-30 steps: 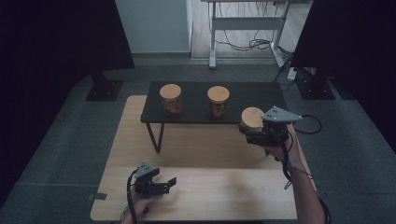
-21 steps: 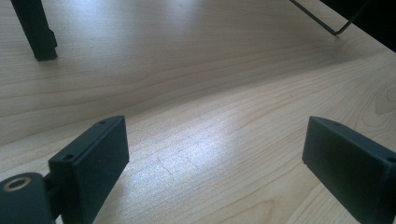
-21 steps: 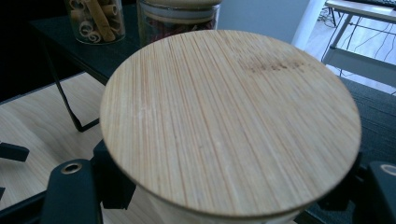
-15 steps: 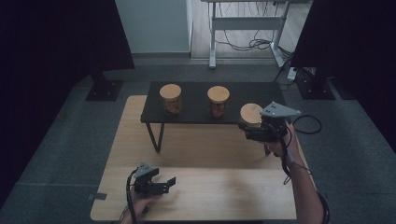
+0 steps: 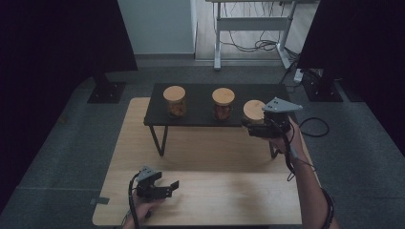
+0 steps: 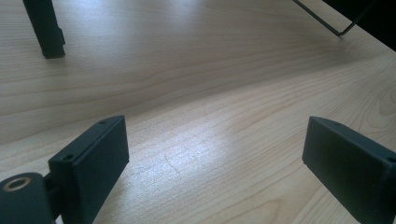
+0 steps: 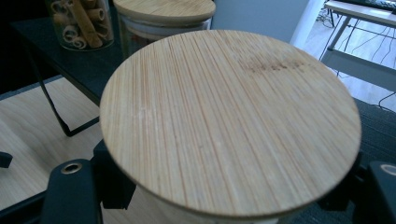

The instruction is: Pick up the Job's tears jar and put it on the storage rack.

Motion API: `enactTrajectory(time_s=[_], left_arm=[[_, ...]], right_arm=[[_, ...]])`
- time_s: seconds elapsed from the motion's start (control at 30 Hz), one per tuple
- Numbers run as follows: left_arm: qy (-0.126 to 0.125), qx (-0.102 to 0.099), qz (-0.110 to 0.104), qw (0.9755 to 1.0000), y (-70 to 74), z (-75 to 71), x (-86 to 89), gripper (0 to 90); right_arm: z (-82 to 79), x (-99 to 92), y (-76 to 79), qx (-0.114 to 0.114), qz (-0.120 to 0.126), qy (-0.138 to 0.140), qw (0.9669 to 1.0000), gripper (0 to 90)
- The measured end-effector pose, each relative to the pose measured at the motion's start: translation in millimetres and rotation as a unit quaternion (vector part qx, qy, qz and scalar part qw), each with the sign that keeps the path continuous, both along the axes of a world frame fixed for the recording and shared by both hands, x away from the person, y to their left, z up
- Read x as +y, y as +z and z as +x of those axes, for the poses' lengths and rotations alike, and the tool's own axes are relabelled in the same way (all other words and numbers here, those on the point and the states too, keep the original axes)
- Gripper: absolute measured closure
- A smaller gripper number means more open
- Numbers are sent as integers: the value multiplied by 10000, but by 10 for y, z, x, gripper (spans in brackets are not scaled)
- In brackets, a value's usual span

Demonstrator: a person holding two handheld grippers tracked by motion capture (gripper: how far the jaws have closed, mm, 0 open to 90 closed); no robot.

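Note:
My right gripper [image 5: 253,127] is shut on a glass jar with a round bamboo lid [image 5: 253,110]. It holds the jar at the right end of the low black shelf [image 5: 200,118]. In the right gripper view the lid [image 7: 229,121] covers the jar, and the black jaws press on the glass from both sides just under it. Two more bamboo-lidded jars stand on the shelf, one at its left [image 5: 174,100] and one in the middle [image 5: 223,102]. My left gripper [image 5: 171,189] rests low on the wooden table [image 5: 229,200]. Its jaws stand open over bare wood [image 6: 215,163].
The shelf stands on thin black legs [image 5: 160,140] at the table's far side. Behind it on the floor are a white desk frame with cables [image 5: 248,28] and two black stands [image 5: 107,90], [image 5: 325,88]. The left jar [image 7: 81,23] holds rolled brown sticks.
The right gripper has carried its jar slightly farther up the picture, toward the shelf's right end. The left gripper has not moved.

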State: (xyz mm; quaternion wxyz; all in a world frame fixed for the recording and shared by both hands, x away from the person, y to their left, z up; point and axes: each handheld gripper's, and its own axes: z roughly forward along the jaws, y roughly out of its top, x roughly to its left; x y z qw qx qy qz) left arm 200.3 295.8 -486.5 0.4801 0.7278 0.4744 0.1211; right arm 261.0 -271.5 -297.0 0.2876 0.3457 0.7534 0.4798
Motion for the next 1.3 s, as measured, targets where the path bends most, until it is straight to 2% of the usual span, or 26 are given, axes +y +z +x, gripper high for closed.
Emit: enactTrajectory(time_s=[1.03,1.3], left_arm=[[51,24,22,10000,-13,9,24,67],[57,26,31,10000,-12,9,25,66]], right_arm=[[355,7,5,131,4,-293,9995,249],[421,-11,-20,164,127,-389,9990,249]])
